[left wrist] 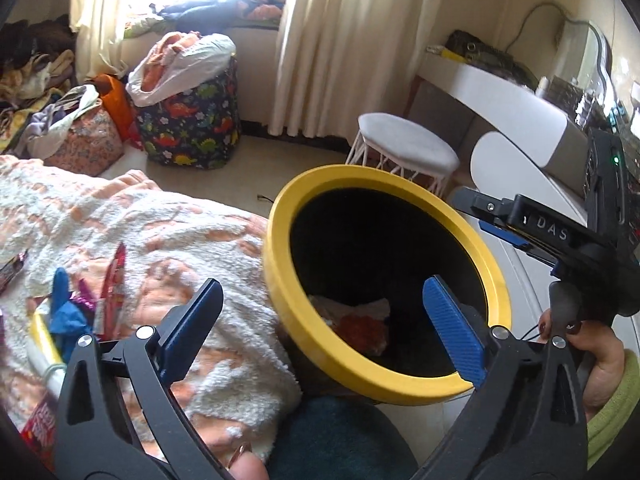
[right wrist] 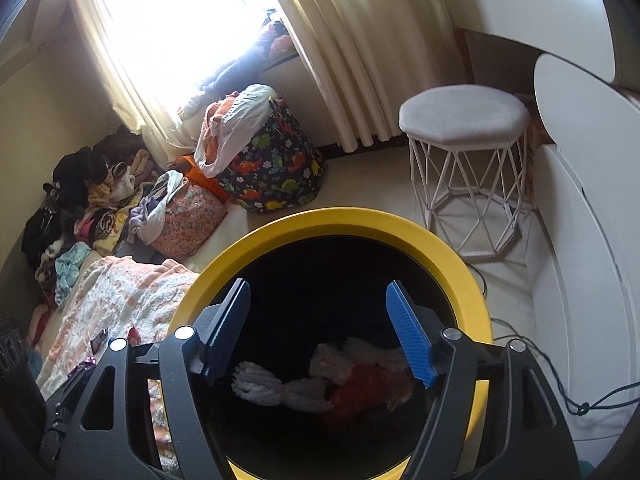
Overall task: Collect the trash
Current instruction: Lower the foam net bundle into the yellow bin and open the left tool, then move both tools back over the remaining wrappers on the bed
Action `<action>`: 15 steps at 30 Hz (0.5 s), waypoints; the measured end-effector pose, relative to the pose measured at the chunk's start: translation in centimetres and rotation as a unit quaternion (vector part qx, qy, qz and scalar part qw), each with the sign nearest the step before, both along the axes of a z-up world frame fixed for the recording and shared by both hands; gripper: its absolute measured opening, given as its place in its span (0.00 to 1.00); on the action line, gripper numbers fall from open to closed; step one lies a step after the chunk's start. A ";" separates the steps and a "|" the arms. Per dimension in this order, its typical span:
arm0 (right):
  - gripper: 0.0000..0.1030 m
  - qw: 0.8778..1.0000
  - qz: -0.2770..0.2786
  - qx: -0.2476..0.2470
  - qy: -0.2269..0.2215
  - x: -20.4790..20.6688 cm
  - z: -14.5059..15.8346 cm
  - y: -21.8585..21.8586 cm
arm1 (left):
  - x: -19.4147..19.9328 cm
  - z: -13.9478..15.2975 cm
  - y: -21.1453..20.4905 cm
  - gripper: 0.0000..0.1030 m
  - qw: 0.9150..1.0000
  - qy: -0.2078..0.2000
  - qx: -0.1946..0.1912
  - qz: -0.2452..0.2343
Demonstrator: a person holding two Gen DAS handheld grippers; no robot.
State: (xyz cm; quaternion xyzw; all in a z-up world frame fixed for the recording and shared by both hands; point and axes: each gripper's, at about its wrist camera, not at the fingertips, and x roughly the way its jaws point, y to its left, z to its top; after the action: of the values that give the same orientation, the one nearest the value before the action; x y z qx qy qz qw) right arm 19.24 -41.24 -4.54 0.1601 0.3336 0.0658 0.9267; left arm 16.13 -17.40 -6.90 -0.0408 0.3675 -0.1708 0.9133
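Fleecy peach-and-white blanket (left wrist: 132, 236) fills the bed from nine to six o'clock in the left wrist view, and the bin (left wrist: 288, 304) with the yellow rim stands just beside its edge, toward three o'clock. Inside the bin, at six o'clock of its dark well, lies trash already collected: crumpled white paper (right wrist: 264, 390) and a red-orange wrapper (right wrist: 360, 388). More trash waits on the blanket at about eight o'clock: a red snack packet (left wrist: 112, 292), a crumpled blue glove (left wrist: 66, 312) and a small purple foil wrapper (left wrist: 86, 300).

The right gripper (right wrist: 320, 332) hovers over the bin mouth with jaws spread fairly wide and nothing between them. The left gripper (left wrist: 324, 328) is spread about as wide as it goes, also empty, its right finger over the bin and its left over the blanket.

Judging by this, both drops are done. The next pick would go best if the left gripper swings toward eight o'clock, lines one finger on each side of the red packet, and presses lightly into the soft pile before closing, so fleece is not pinched along with it.
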 end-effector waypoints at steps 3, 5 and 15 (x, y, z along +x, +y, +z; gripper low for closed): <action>0.70 1.000 0.006 -0.010 -0.014 -0.3 0.5 0.6 | -0.3 0.4 1.0 0.89 1.000 -0.004 -0.004 0.012; 0.72 1.000 0.010 -0.012 -0.021 -0.5 0.8 1.0 | -0.5 0.6 1.6 0.89 1.000 -0.008 -0.003 0.021; 0.76 0.997 0.042 -0.032 -0.049 -1.3 2.4 3.8 | -1.4 1.6 5.0 0.89 0.998 -0.026 -0.004 0.063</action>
State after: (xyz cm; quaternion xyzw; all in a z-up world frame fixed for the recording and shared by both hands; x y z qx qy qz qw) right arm 17.95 -37.46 -2.16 0.1127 0.2965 0.1020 0.9429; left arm 14.75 -12.39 -5.30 -0.0628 0.3396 -0.1157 0.9313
